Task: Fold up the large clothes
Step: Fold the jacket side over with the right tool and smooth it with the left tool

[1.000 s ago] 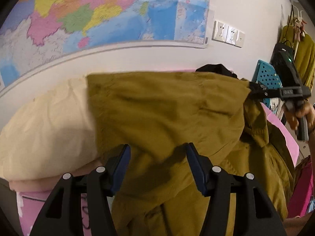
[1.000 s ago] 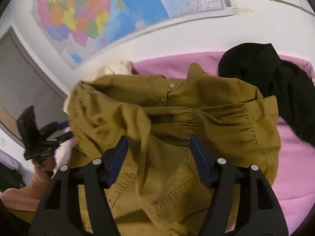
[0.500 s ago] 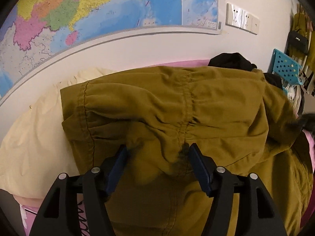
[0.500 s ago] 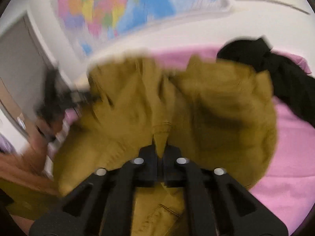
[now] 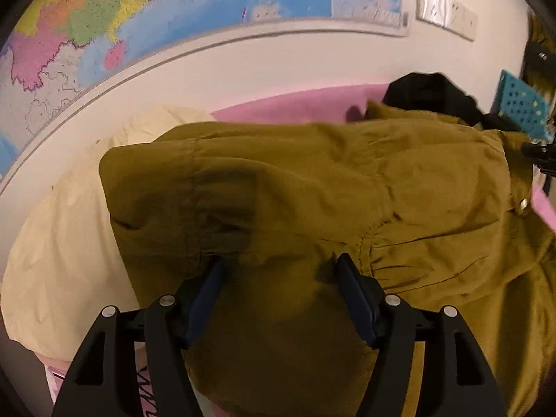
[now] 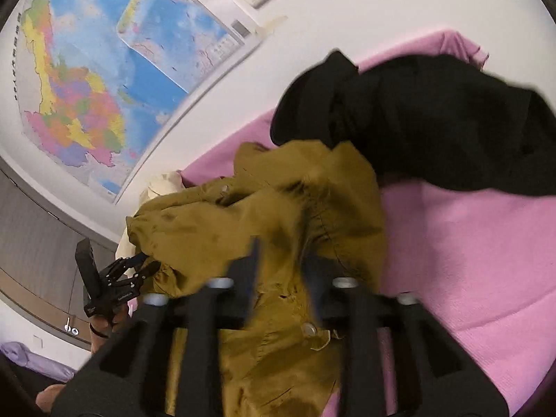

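Jacket (image 5: 312, 187) spread on bed (image 6: 469, 260), pillow (image 5: 62, 236) to its left, dark garment (image 6: 434, 121) behind at right, wall map (image 5: 156, 10) above.

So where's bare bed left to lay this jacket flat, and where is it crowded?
Free: the pink sheet right of the olive jacket and below the black garment, plus a thin strip along the wall behind the jacket. Crowded: the cream pillow on the left and the black garment at the far right corner.

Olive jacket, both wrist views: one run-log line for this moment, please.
olive jacket: bunched on pink sheet | left gripper: opening over fabric | right gripper: opening, fabric between | fold unfinished
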### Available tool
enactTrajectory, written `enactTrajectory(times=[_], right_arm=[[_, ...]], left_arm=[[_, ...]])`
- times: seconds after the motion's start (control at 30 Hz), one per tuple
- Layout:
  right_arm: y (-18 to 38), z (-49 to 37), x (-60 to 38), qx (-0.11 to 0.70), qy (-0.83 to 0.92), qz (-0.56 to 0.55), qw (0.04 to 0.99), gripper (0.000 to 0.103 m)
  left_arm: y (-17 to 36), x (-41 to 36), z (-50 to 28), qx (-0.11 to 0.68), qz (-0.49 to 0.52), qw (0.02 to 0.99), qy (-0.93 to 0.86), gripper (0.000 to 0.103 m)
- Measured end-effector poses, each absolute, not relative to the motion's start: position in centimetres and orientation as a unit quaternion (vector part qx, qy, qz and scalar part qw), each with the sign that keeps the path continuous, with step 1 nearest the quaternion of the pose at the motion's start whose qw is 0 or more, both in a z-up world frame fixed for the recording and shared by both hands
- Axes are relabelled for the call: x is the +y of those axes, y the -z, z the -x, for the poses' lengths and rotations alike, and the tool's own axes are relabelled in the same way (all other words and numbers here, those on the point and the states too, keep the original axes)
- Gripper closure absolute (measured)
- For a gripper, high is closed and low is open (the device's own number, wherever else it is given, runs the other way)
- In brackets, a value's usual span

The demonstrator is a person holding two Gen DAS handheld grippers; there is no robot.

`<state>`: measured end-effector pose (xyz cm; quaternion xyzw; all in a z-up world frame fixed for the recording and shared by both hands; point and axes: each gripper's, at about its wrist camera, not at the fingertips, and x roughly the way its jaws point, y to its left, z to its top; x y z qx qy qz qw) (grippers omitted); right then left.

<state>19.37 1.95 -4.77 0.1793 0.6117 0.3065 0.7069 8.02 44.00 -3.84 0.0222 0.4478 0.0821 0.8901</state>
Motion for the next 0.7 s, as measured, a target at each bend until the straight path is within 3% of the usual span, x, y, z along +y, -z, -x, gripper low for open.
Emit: enactTrajectory(times=[0.07,0.13,0.17,0.2,0.23,0.27,0.43,0.5,0.57,0.63,0.7], right_arm=[[5.1,-18.3,2.2,0.601,-0.331,-0.183,0.704,0.033],[5.4,-17.5,2.9,0.597,-0.324,-0.140,0.720,0.033],[5.9,-17.4,3.1,0.601,-0.318,-0.125,0.723,0.042],[6.3,-17.4,3.2,0.607,-0.317,-0.122,0.719,0.062],[6.7,-17.4,3.3,0.614,-0.315,-0.119,0.714,0.075],[6.7,-17.3,3.3,0.615,-0.313,-0.114,0.715,0.101],[4.2,-18.5,1.7,0.585,-0.306,-0.142,0.737,0.097],[5.9,-19.1,1.9,0.614,-0.262,-0.111,0.736,0.082],[6.8,-19.0,1.7,0.624,-0.241,-0.093,0.737,0.079],[5.7,-18.3,1.4,0.603,-0.223,-0.086,0.761,0.058],[3.6,-16.9,1.6,0.569,-0.226,-0.060,0.788,0.054]], left_arm=[[3.8,44.4,-8.1,0.448,-0.014,0.890,-0.078,0.037],[3.8,44.5,-8.2,0.449,-0.015,0.890,-0.076,0.036],[3.8,44.5,-8.3,0.450,-0.019,0.890,-0.076,0.036],[3.8,44.6,-8.3,0.450,-0.021,0.890,-0.077,0.035],[3.9,44.6,-8.5,0.451,-0.024,0.889,-0.079,0.035],[3.8,44.8,-8.5,0.451,-0.024,0.888,-0.083,0.035],[4.1,45.6,-8.3,0.456,-0.019,0.885,-0.094,0.033],[4.3,45.3,-8.7,0.459,-0.032,0.882,-0.100,0.032],[4.5,44.7,-9.0,0.458,-0.044,0.881,-0.105,0.029],[4.4,44.7,-8.9,0.458,-0.039,0.882,-0.104,0.026],[4.1,45.2,-8.6,0.456,-0.020,0.884,-0.096,0.026]])
